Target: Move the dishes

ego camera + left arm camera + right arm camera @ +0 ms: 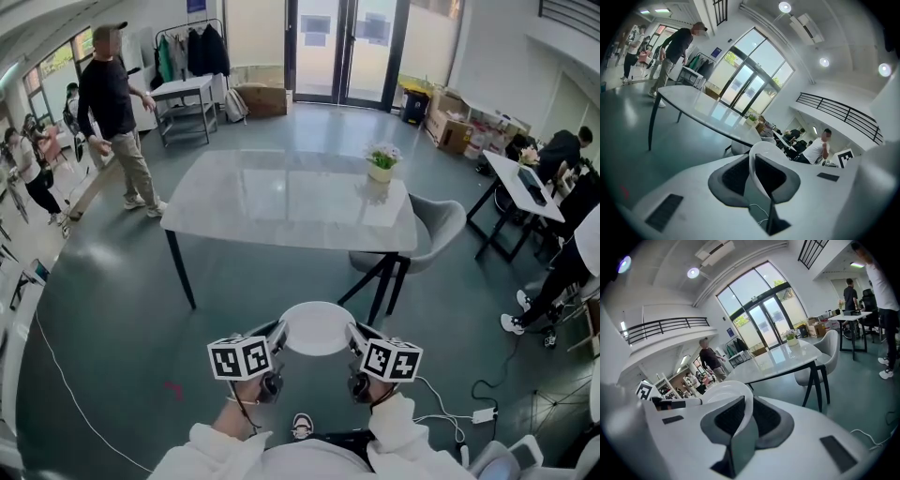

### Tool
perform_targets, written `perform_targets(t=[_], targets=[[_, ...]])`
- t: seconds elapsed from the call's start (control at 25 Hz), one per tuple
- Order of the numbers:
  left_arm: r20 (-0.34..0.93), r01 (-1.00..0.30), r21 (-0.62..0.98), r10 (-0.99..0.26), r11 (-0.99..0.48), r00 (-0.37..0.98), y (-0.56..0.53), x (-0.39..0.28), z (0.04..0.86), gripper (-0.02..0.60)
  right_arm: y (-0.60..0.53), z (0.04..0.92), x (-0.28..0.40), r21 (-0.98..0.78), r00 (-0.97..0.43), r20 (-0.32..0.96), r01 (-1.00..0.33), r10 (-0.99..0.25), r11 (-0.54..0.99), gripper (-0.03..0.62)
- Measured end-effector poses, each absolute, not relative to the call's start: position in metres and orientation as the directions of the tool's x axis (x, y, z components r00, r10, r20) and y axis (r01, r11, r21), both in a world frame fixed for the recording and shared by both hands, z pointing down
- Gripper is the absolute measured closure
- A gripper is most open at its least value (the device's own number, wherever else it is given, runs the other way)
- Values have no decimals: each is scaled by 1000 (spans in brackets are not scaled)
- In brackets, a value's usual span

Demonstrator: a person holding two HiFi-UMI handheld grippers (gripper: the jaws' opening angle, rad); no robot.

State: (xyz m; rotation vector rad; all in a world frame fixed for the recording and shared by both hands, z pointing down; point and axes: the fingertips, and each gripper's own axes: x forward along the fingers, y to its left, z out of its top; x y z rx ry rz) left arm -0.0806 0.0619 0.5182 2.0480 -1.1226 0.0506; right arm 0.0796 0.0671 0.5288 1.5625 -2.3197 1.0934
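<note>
Above the grey floor (122, 328), short of the marble surface (281, 202) | I am holding a round white plate (316, 328) aloft | left gripper (278, 331) and right gripper (354, 334) jaws are clamping opposite rims

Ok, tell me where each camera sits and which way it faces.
Head view: on the person's head, looking steeply down over white sleeves at left gripper and right gripper holding a white plate before the table.
Left gripper view: rides the left gripper, faces the table; its jaws clamp the plate's rim.
Right gripper view: rides the right gripper, faces the table and flower pot; jaws clamp the opposite rim.
Shared: all three show plate and table.
</note>
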Motion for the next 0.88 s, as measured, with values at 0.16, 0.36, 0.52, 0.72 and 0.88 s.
perform_targets(t=[0.16,0.36,0.52,0.72,0.88], targets=[[389,-736,610,-698,-294,601,40,-80,517,549,44,527,82,-487,-453,487,-851,-746,199,488],[391,-736,605,-693,-302,606,12,-70,516,549,19,525,91,-481,-448,487,-854,-750,198,488],[385,-725,607,-678,-324,626,-8,-49,515,549,2,521,112,-469,-427,486,-864,-763,184,488],[397,-721,607,-658,-335,640,-24,-30,518,549,-13,526,131,-478,-414,488,-863,-769,161,488],[423,-726,600,-637,-335,644,-31,-23,525,549,-16,534,137,-500,-411,495,-855,-766,136,488]])
